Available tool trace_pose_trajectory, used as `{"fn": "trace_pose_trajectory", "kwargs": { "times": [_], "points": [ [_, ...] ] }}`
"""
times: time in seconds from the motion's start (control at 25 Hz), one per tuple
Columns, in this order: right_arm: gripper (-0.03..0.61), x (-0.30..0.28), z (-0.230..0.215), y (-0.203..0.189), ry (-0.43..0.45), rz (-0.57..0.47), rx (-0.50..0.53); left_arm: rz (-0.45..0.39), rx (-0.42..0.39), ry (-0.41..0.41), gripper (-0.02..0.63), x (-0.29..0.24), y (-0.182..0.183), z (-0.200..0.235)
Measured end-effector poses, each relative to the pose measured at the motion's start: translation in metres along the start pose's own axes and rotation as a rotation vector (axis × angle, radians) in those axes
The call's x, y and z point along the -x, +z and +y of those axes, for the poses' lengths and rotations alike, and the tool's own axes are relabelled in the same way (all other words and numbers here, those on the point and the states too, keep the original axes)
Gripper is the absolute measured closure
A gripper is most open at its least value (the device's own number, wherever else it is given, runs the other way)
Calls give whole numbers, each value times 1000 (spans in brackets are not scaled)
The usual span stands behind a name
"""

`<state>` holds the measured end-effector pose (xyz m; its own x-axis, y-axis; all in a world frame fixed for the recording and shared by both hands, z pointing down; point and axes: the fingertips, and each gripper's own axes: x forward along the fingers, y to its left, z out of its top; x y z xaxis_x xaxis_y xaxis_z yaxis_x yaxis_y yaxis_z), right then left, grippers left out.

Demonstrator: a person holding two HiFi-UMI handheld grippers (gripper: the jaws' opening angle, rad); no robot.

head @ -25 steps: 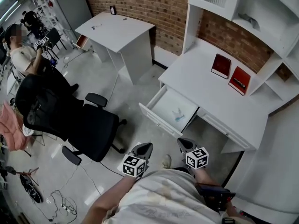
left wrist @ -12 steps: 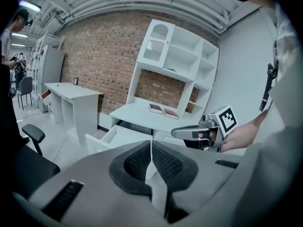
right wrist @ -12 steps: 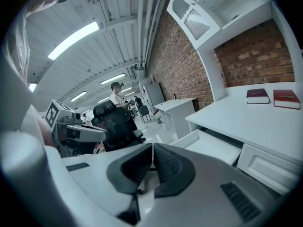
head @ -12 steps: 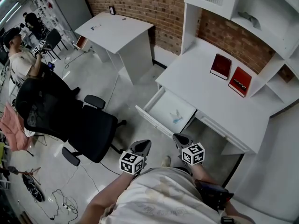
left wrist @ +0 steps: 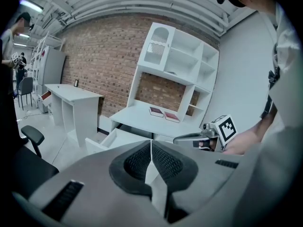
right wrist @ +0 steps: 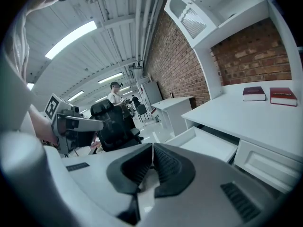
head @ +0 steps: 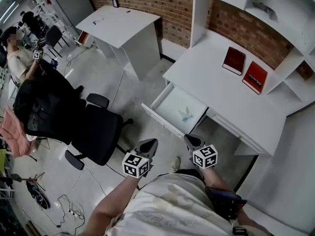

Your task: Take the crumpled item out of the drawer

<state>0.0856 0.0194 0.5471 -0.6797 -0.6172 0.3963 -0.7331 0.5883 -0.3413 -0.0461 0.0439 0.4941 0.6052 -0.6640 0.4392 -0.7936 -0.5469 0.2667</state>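
Left tongs (head: 151,142) and right tongs (head: 189,139) neared drawer (head: 162,122), both pressed together; only head view shows crumpled item (head: 186,115).

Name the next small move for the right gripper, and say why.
Probably reach the right gripper forward over the open drawer, opening its fingers on the way: it is shut, empty and short of the drawer, where the crumpled item lies untouched.

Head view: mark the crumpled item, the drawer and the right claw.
crumpled item (head: 186,115), head view, middle of the bluish wad.
drawer (head: 164,122), head view, its front panel.
right claw (head: 188,138), head view, the closed tips.
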Motion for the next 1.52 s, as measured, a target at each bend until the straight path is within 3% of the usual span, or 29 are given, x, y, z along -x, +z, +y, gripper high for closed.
{"fn": "trace_pose_trajectory", "kwargs": {
  "times": [0.48,0.8,1.52],
  "points": [
    [552,-8,-19,1,-36,46,0,9,61,21,586,-11,-1,29],
    [552,-18,-56,14,-52,53,4,7,55,0,586,-43,17,25],
    [552,-38,-74,19,-50,91,13,3,66,25,586,-48,25,37]
  ]
}}
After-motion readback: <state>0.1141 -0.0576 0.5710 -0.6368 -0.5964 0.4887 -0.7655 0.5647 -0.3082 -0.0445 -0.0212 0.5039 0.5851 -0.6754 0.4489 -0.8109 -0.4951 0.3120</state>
